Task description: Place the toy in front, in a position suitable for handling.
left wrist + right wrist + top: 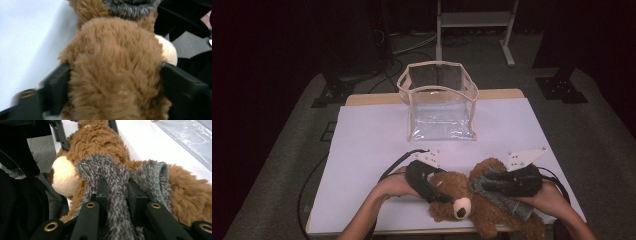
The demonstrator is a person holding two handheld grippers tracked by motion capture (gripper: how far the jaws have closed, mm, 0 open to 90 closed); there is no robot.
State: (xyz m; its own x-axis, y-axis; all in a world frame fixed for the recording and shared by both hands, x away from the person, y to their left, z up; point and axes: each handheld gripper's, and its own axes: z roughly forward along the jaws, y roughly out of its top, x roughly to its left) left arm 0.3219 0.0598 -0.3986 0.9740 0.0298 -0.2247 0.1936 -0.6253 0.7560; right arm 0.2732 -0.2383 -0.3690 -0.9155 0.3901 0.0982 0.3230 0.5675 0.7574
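Teddy bear [472, 200], one brown plush toy with one grey scarf [502, 195], lies at the near edge of the white table [372, 145], its lower body reaching over that edge. Two grippers work on it: the left gripper [439, 195] is clamped on the bear's head, brown fur bulging between its jaws in the left gripper view, and the right gripper [487, 182] pinches a fold of the scarf, its jaws nearly together around the grey cloth. One clear bag [439, 100] with cream trim stands open at the far edge, well apart. Bare tabletop lies between bag and bear and out to the left.
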